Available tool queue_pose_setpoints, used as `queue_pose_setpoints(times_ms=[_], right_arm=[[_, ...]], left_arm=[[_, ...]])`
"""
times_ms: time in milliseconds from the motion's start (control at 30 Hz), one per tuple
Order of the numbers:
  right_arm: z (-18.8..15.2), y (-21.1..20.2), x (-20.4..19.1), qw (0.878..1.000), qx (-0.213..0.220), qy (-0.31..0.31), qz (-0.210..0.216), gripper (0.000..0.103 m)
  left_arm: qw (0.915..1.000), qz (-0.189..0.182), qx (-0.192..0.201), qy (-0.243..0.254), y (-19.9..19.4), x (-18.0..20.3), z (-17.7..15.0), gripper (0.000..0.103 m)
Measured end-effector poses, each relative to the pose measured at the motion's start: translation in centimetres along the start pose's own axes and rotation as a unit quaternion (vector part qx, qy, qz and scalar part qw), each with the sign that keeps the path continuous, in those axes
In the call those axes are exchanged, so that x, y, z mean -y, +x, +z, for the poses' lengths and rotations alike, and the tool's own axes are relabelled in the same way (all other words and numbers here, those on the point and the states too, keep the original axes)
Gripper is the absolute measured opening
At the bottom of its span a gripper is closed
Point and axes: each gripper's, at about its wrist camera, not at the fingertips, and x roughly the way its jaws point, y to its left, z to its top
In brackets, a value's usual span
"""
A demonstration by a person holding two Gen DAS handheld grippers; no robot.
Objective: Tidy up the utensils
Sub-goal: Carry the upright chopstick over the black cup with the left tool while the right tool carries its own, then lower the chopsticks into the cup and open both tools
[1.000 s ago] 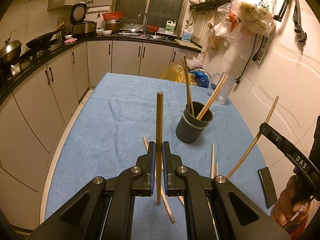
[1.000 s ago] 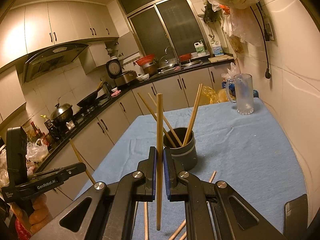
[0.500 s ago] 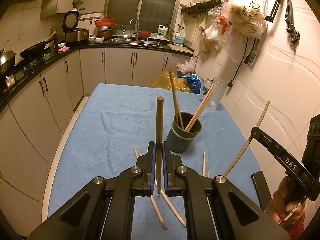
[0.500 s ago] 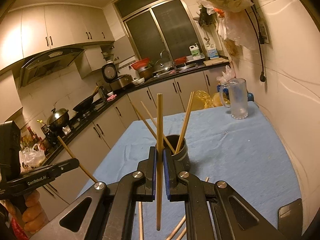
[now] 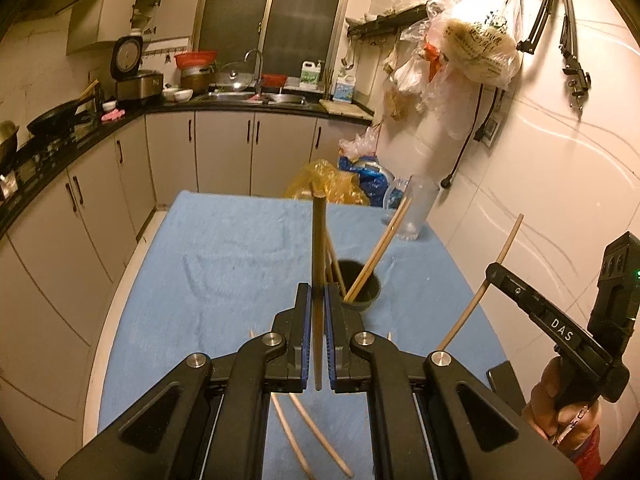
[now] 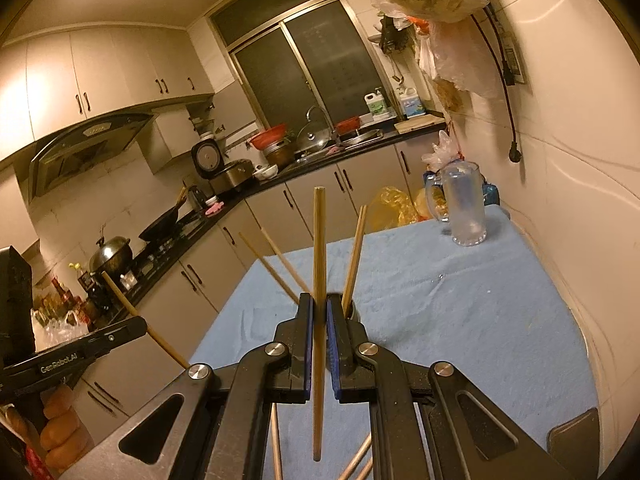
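Two chopsticks stand upright, one clamped in each gripper (image 5: 317,312) (image 6: 319,320), before the dark cup (image 5: 360,288).

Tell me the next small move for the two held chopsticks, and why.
Probably carry the left gripper forward until its chopstick hangs over the cup, since both grippers are shut on upright chopsticks and the cup already holds several.

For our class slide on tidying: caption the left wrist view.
Left hand-held gripper clamps an upright chopstick above the blue cloth, near the dark holder cup.
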Motion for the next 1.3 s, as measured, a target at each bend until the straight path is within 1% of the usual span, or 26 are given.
queue_pose_setpoints(times_ms=[300, 500, 667, 833, 933, 1167, 1300], right_arm=[[4.1, 1.4, 0.5, 0.999, 0.026, 0.022, -0.008, 0.007], [6.8, 3.2, 0.6, 0.998, 0.044, 0.037, -0.016, 0.007], [8.3, 5.3, 0.9, 0.997, 0.05, 0.05, -0.021, 0.007], [8.3, 7.5, 1.3, 0.997, 0.05, 0.05, -0.034, 0.007], [7.9, 8.8, 1.8, 0.997, 0.042, 0.054, -0.038, 0.007], [6.1, 11.7, 2.9, 0.997, 0.006, 0.061, -0.045, 0.007], [5.0, 12.9, 3.4, 0.997, -0.014, 0.067, -0.044, 0.008]], left_arm=[[0.9997, -0.01, 0.024, -0.002, 1.0, 1.0, 4.5, 0.006], [0.999, -0.02, 0.037, -0.014, 2.8, 1.3, 7.7, 0.006], [0.9986, -0.03, 0.038, -0.02, 4.8, 1.5, 9.0, 0.006], [0.9985, -0.04, 0.026, -0.029, 7.4, 1.3, 8.7, 0.006], [0.9985, -0.041, 0.013, -0.034, 9.1, 1.1, 8.2, 0.006], [0.9982, -0.036, -0.019, -0.044, 12.2, 0.0, 6.3, 0.006], [0.9978, -0.034, -0.033, -0.047, 13.3, -0.5, 5.5, 0.006]])
